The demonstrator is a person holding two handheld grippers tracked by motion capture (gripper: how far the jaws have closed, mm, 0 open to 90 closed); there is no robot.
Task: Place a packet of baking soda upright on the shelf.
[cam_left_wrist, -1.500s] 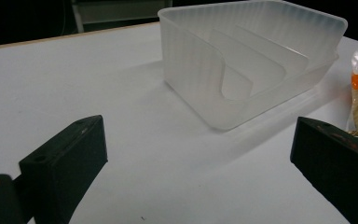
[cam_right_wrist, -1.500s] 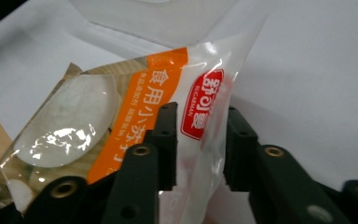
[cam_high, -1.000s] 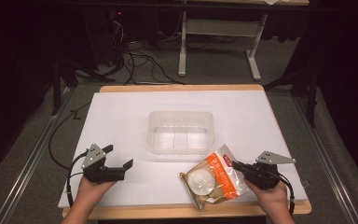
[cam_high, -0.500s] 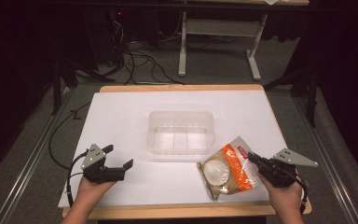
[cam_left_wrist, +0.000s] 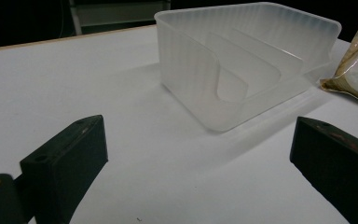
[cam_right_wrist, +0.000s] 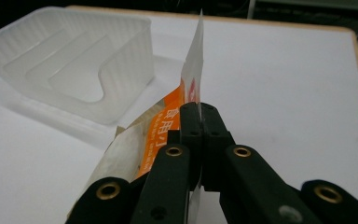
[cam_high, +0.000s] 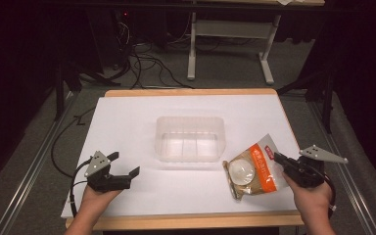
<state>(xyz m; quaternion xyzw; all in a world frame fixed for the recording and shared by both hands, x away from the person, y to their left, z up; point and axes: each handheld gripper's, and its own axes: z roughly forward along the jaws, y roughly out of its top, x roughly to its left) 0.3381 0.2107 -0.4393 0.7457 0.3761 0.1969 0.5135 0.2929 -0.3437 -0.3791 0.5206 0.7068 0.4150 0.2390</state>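
An orange and clear food pouch (cam_high: 252,169) with a round white item inside hangs tilted at the table's right front. My right gripper (cam_high: 280,160) is shut on its top edge; in the right gripper view the jaws pinch the pouch (cam_right_wrist: 186,93) at the gripper (cam_right_wrist: 199,108) tip. A clear plastic container (cam_high: 190,138) with inner dividers sits mid-table, seen also as the container (cam_left_wrist: 242,60) and container (cam_right_wrist: 74,60). My left gripper (cam_high: 125,172) rests at the left front, open, nothing between its fingers (cam_left_wrist: 70,163). The pouch (cam_left_wrist: 354,70) edge shows beyond the container.
A white sheet (cam_high: 127,117) covers the wooden table (cam_high: 191,92). A black cable (cam_high: 61,152) trails off the left edge. Table legs and cables stand on the floor behind.
My right gripper has moved right and away with the pouch, lifting and tilting it. The left gripper has stayed put.
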